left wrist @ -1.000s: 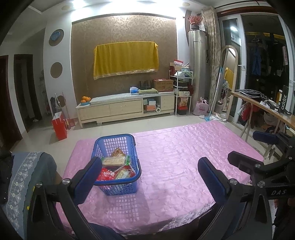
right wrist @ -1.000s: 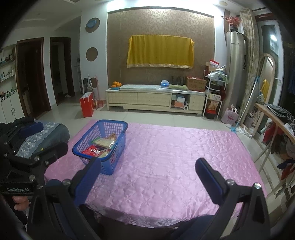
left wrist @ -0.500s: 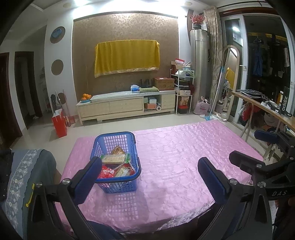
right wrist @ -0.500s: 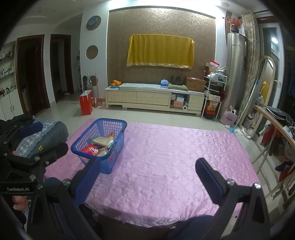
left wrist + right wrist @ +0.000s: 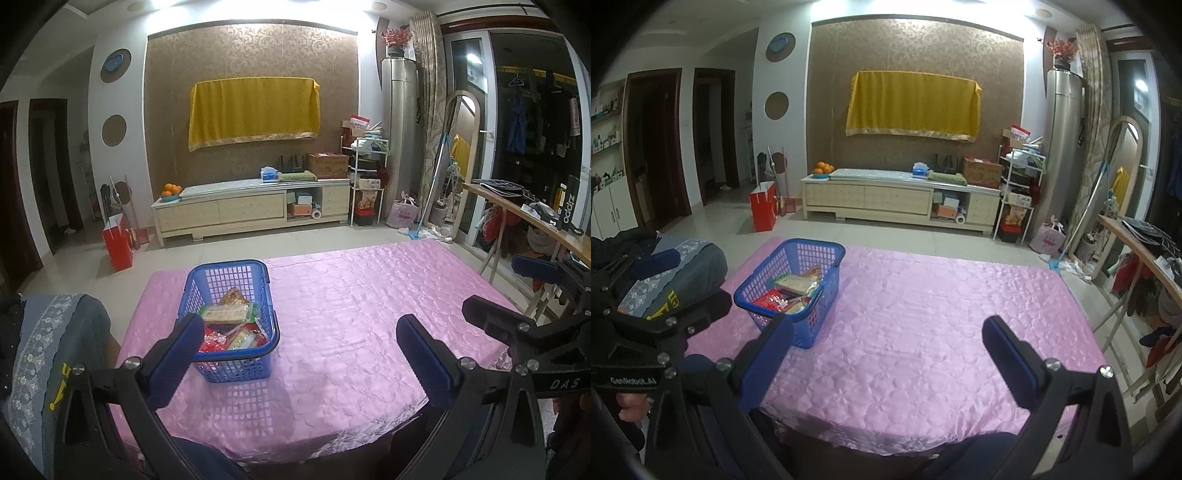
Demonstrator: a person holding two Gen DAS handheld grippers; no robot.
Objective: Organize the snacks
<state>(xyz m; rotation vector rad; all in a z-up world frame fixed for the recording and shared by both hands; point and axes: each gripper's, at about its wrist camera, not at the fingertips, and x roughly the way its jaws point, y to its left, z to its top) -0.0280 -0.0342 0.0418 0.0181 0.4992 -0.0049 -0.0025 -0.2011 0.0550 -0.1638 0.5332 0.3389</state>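
Note:
A blue plastic basket [image 5: 260, 354] stands on the left part of a table with a pink quilted cloth [image 5: 351, 314]. It holds several snack packets [image 5: 227, 314], some red, some pale. The basket also shows in the right wrist view [image 5: 827, 280], with the packets [image 5: 792, 291] inside. My left gripper [image 5: 299, 334] is open and empty, held back over the table's near edge, its left finger in front of the basket. My right gripper [image 5: 886, 336] is open and empty over the near edge, to the right of the basket.
A chair with grey patterned clothing [image 5: 44, 354] stands left of the table. A wooden side table with clutter [image 5: 535, 218] is at the right. A pale TV cabinet [image 5: 251, 210] and a red bag [image 5: 118, 243] stand at the far wall.
Both grippers have risen and drawn back slightly, so the basket and table sit lower and a little further off. Both stay open.

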